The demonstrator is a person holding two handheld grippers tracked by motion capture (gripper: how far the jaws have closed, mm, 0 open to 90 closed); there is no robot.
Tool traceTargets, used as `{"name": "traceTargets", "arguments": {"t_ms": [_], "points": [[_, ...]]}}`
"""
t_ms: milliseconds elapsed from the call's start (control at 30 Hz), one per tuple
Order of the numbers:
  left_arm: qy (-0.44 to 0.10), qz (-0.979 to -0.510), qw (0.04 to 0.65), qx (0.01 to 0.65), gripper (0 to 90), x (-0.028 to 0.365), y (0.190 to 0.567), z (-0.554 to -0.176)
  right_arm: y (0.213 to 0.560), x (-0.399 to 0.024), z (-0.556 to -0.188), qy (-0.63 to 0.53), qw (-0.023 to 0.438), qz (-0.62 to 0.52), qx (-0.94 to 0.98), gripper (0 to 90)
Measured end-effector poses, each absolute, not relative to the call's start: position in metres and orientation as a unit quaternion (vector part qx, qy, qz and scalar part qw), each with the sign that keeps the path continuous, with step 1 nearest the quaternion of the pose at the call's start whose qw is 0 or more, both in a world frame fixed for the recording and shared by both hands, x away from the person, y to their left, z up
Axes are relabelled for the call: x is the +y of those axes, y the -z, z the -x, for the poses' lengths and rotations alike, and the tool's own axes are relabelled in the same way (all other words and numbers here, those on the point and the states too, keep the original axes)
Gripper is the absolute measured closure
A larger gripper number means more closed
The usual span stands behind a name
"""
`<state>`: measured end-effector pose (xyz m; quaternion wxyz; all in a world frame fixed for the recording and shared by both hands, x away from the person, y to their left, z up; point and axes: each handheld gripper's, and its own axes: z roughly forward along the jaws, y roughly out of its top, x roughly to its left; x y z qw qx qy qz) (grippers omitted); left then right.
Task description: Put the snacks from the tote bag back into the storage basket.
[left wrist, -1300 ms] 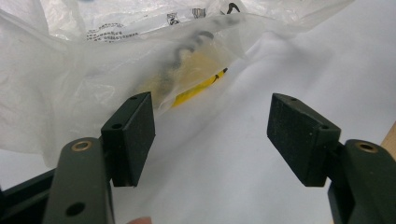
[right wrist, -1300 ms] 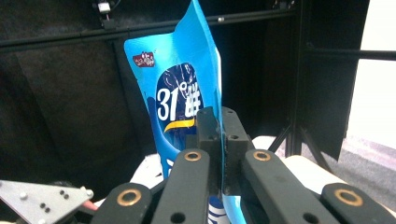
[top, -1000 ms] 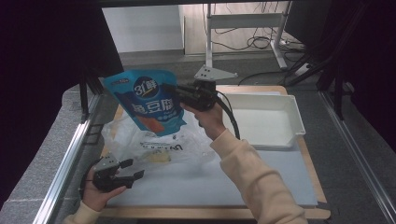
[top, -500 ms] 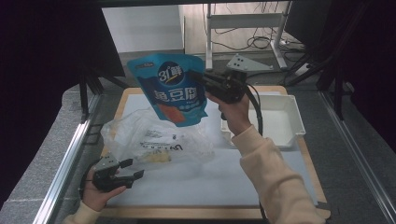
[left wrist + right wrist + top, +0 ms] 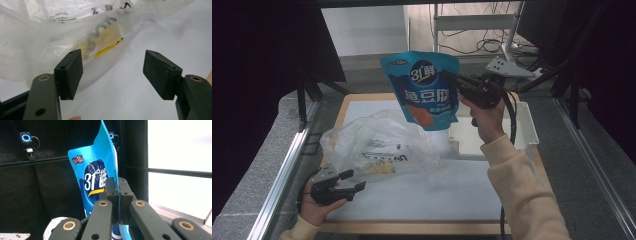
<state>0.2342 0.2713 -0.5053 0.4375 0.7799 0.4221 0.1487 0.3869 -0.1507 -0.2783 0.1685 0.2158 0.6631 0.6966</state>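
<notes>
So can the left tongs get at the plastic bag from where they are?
Probably yes: the left tongs are open, low on the table beside the plastic bag, with nothing between. The right tongs hold the blue pouch up, clear.

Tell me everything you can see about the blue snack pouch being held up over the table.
The blue snack pouch is a glossy, flexible stand-up bag with "31" in white on a dark round logo, large white characters below and an orange patch near the bottom. It hangs roughly upright in the air above the clear plastic bag, slightly tilted. The right claw is shut on its side edge, the film pinched flat between both pads. Nothing else touches it.
</notes>
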Motion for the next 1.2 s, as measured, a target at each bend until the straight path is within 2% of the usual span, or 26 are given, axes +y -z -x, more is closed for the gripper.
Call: {"name": "traceTargets", "arguments": {"t_ms": [1200], "points": [[-0.152,-0.780,0.432,0.426,32.4,0.272,0.507,-0.236,0.284,-0.233,-0.395,-0.680,0.231,-0.279,0.637,89.2]]}}
